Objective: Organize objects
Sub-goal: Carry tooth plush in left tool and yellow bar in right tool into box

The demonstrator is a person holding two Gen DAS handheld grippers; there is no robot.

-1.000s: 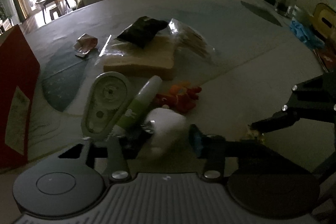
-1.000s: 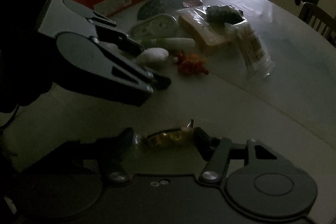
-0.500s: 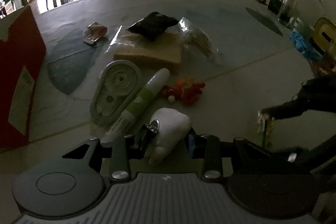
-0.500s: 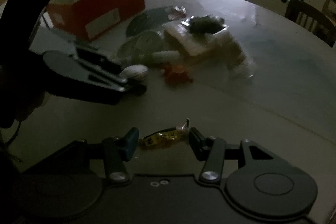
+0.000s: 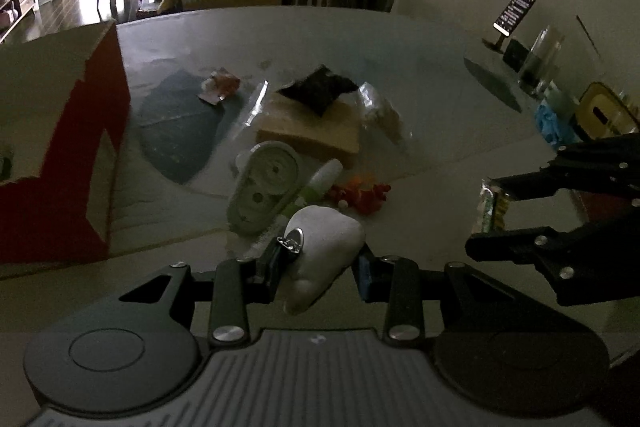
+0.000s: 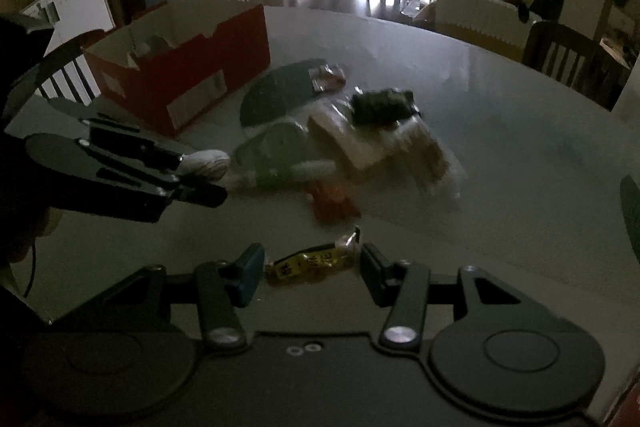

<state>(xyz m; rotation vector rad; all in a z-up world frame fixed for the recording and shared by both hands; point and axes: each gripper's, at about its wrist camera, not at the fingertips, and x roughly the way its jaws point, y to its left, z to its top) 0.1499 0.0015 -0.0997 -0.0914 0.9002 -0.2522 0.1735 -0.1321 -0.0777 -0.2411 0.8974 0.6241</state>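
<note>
White tooth-shaped toy (image 5: 324, 247) with a small metal ring, clamped between the fingers of the left gripper (image 5: 318, 269), raised off the table (image 5: 420, 75). Same toy visible from the right wrist view at (image 6: 206, 163), sticking out of the left gripper's tip.

Yellow candy wrapper (image 6: 310, 263) pinched endwise in the right gripper (image 6: 312, 267), fingers closed on both ends; also held clear of the table. From the left wrist view, same candy (image 5: 490, 205) stood upright between the right gripper's dark fingers.

Left on the table, just beyond the toy: grey-green tape dispenser (image 5: 266, 187), green-and-white tube (image 5: 318, 183) touching its right side, small orange toy (image 5: 362, 193) just beside the tube. Behind these: tan block in clear wrap (image 5: 312, 129) with a black packet (image 5: 318, 93) lying on top. Small reddish wrapper (image 5: 220, 87) farther back, on a dark grey mat (image 5: 176, 131).

Red cardboard box (image 6: 180, 67) open-topped, at the table's left edge. Phone on a stand (image 5: 514, 13) and a glass jar (image 5: 540, 59) at far right.
</note>
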